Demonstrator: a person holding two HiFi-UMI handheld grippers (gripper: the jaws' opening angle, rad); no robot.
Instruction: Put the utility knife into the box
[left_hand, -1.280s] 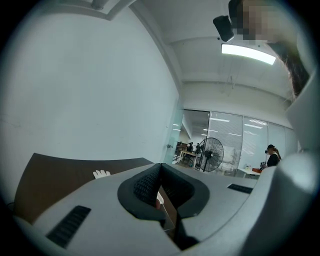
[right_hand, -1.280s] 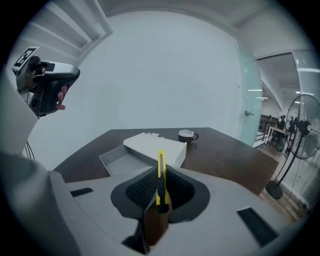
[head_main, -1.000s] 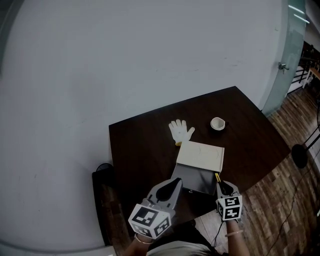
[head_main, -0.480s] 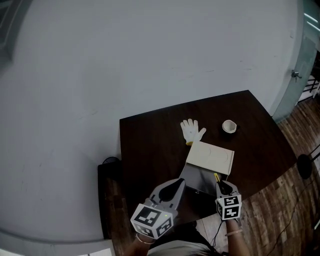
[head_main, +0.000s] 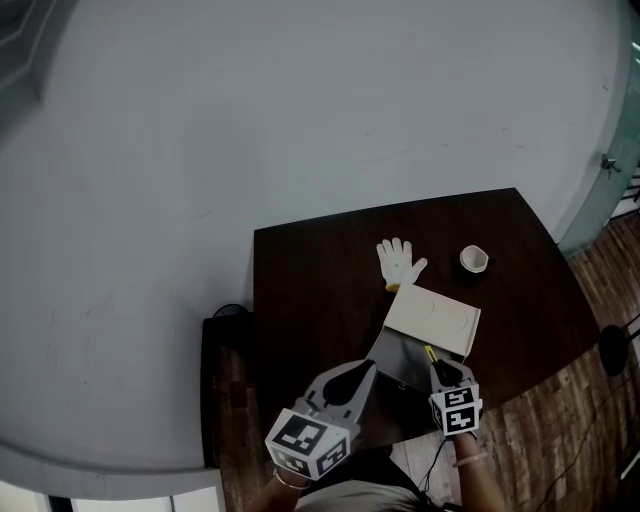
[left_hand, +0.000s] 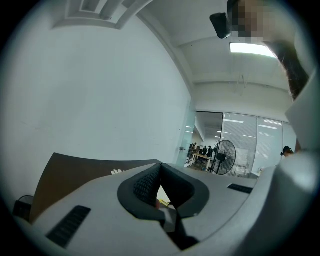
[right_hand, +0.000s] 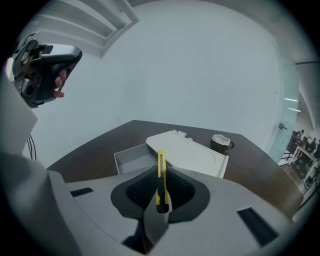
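The right tongs (right_hand: 160, 176) are clamped on the utility knife (right_hand: 161, 160). The knife is thin and yellow with a small black part. It stands on its edge, and its tip pokes out over the near side of the open grey box (right_hand: 131, 158) on the dark worktop (head_main: 320, 290). A white lid (right_hand: 189, 150) lies at the box's far side. The left tongs (left_hand: 160, 172) are closed together, pad on pad.
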